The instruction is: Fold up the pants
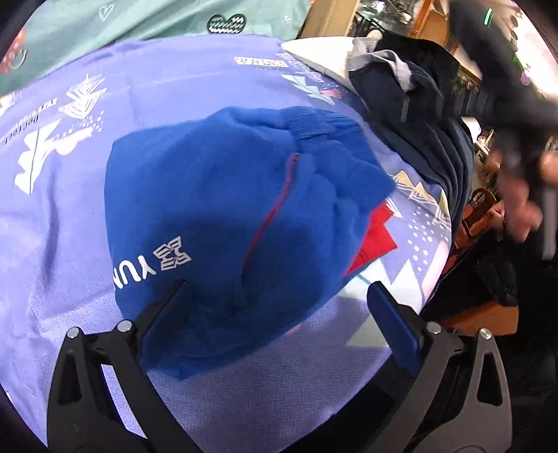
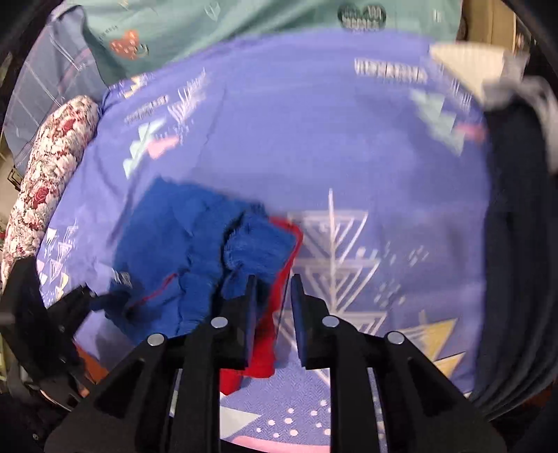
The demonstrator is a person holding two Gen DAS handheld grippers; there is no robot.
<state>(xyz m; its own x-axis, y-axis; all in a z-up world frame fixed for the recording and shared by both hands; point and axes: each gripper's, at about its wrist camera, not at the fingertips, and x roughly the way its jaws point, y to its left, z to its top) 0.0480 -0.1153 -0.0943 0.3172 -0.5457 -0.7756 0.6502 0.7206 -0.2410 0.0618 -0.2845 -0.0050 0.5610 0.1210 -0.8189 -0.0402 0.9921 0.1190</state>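
Blue fleece pants (image 1: 223,195) with a thin red stripe, a white logo and a red lining (image 1: 375,237) lie bunched on a lilac patterned sheet (image 1: 174,80). My left gripper (image 1: 275,296) is open, its fingers either side of the near edge of the pants. In the right wrist view the pants (image 2: 195,251) lie left of centre with the red part (image 2: 275,313) at the fingers. My right gripper (image 2: 272,282) stands narrowly open over the red part, which lies in the gap; no grip shows.
A pile of dark navy clothes (image 1: 418,115) lies at the sheet's right edge, also in the right wrist view (image 2: 516,244). A white pillow (image 1: 321,52), a floral bolster (image 2: 48,174) and a green blanket (image 2: 244,21) border the sheet. Wooden furniture (image 1: 481,205) stands beyond.
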